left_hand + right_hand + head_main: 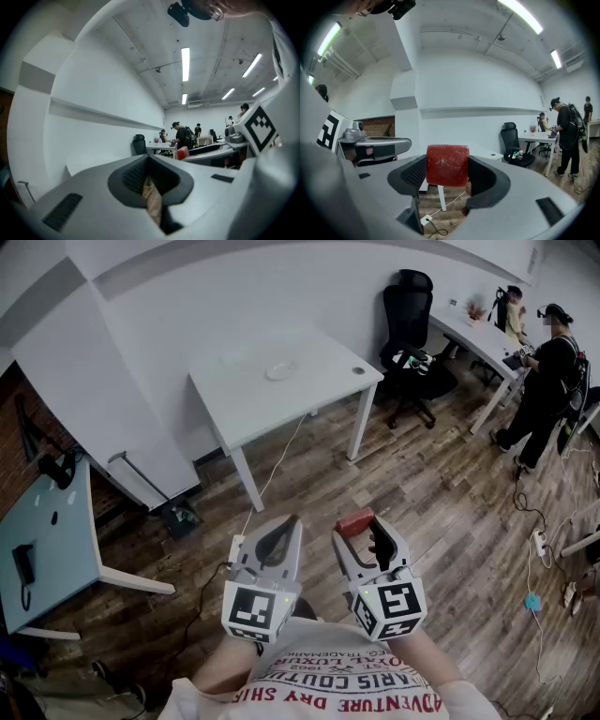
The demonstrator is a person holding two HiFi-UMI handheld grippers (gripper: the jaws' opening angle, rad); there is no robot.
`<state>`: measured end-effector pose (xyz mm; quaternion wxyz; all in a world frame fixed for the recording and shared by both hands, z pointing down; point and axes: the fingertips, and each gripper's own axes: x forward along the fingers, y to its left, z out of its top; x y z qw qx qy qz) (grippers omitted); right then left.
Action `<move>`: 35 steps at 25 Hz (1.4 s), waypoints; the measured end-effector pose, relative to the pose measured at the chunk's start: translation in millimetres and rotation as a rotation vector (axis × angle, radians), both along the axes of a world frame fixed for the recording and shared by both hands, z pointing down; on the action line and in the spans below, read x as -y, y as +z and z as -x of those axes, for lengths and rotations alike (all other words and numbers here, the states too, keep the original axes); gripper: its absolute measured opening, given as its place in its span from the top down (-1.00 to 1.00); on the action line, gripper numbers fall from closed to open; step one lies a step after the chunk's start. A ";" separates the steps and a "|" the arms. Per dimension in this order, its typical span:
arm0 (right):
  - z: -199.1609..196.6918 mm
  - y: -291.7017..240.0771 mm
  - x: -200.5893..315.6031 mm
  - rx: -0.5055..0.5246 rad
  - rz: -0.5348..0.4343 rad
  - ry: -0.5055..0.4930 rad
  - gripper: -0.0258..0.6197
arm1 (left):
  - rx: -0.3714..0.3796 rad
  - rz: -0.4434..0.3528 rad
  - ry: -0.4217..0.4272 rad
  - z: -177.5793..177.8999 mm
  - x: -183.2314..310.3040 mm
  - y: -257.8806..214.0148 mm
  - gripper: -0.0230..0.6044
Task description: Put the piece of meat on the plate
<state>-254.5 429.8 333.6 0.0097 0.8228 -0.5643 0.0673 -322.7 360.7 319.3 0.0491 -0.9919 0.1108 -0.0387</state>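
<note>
The piece of meat (354, 521) is a red block, and my right gripper (361, 532) is shut on it, held up close in front of my body. In the right gripper view the meat (447, 165) fills the gap between both pads of the right gripper (447, 173). Beside it, my left gripper (284, 526) is shut with nothing in it; in the left gripper view only a sliver of floor shows between its closed jaws (149, 185). Far ahead, the white plate (279, 370) lies on the white table (309, 399).
A black office chair (410, 320) stands right of the white table, and a person (548, 381) stands by a long desk at the far right. A pale blue table (47, 531) is at the left. Cables run over the wooden floor (272, 474).
</note>
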 end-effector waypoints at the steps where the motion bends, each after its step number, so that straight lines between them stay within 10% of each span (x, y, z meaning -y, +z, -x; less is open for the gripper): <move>1: 0.2 0.1 0.1 0.001 0.000 0.002 0.05 | -0.004 0.006 -0.002 -0.4 -1.0 -3.7 0.93; 17: -5.7 -11.9 -15.7 -0.125 -0.030 0.024 0.06 | -0.036 0.023 0.032 -16.1 -2.8 -4.2 0.93; 35: -91.3 13.6 48.2 0.034 -0.008 0.050 0.06 | 0.002 0.135 0.053 -88.8 71.9 19.8 0.93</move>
